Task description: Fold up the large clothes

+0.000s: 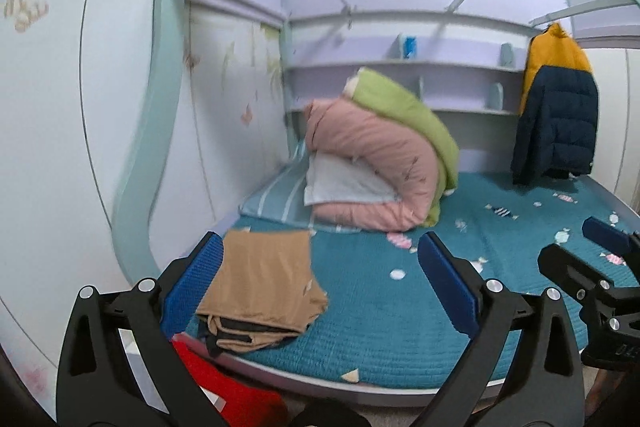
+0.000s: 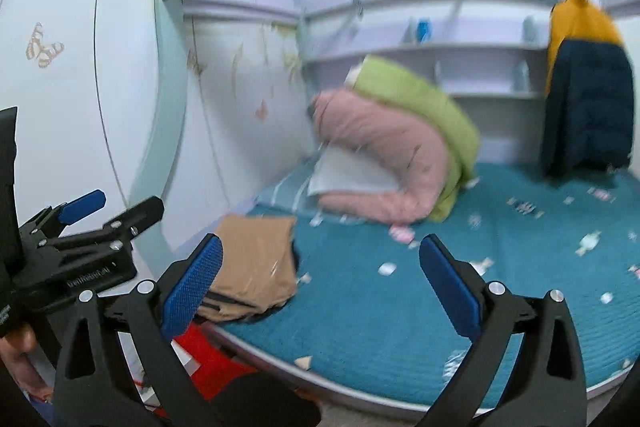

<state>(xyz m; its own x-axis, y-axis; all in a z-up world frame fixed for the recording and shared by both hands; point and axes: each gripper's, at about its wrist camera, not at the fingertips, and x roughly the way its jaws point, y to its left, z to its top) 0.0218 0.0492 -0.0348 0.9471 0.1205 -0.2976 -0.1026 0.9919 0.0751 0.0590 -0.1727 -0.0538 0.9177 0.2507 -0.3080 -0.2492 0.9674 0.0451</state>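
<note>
A folded tan garment with dark trim (image 1: 260,287) lies on the teal bedspread (image 1: 400,307) near the bed's front left corner; it also shows in the right wrist view (image 2: 252,267). My left gripper (image 1: 320,287) is open and empty, held back from the bed's front edge, with the garment near its left finger. My right gripper (image 2: 320,287) is open and empty over the bed's front edge. It appears at the right edge of the left wrist view (image 1: 592,267). The left gripper shows at the left of the right wrist view (image 2: 80,227).
A rolled pink and green quilt (image 1: 380,163) leans on a striped pillow (image 1: 280,195) at the back. A yellow and navy jacket (image 1: 556,107) hangs at the back right. A red item (image 1: 224,387) lies below the bed's front edge. The bunk frame (image 1: 168,107) stands at left.
</note>
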